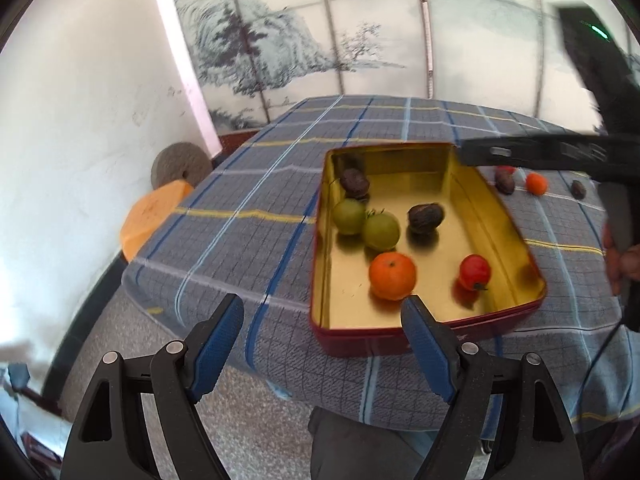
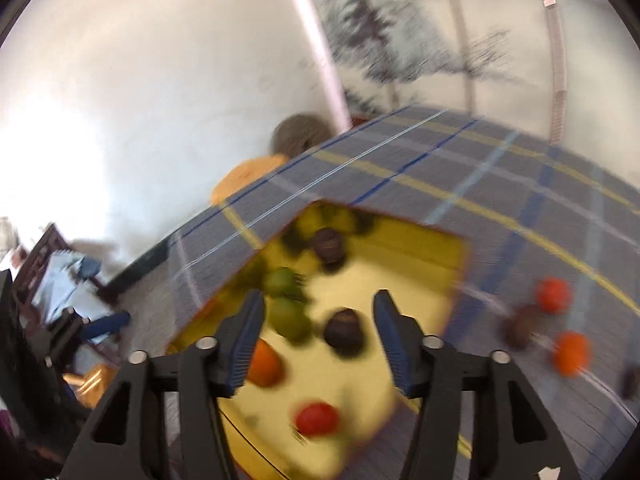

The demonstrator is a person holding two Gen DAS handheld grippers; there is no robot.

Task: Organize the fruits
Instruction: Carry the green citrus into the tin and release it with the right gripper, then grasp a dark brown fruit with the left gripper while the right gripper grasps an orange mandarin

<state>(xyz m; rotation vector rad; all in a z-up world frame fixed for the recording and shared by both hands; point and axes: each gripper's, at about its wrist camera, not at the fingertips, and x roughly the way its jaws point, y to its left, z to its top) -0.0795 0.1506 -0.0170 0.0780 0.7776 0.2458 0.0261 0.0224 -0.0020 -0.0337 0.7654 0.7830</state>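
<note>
Right gripper (image 2: 316, 320) hangs over the tin (image 1: 516, 312), jaws spread and pinching nothing, a dark fruit (image 2: 344, 330) lying loose in the tin below them. Left gripper (image 1: 322, 322), jaws wide and empty, sits short of the tin's near wall. On the counter (image 1: 248, 184) beyond the tin's far corner wait a small orange (image 1: 536, 183) and dark plum (image 1: 504, 181): light, round, prone to roll, likely soft. Pinch across the widest part, gently.

The left tool (image 1: 322, 312) points down at a slant with its two blue pads wide apart and nothing between them. The right tool (image 2: 318, 306) also tilts down, pads apart and holding nothing. A hand (image 1: 618, 258) grips the right tool's dark handle.
</note>
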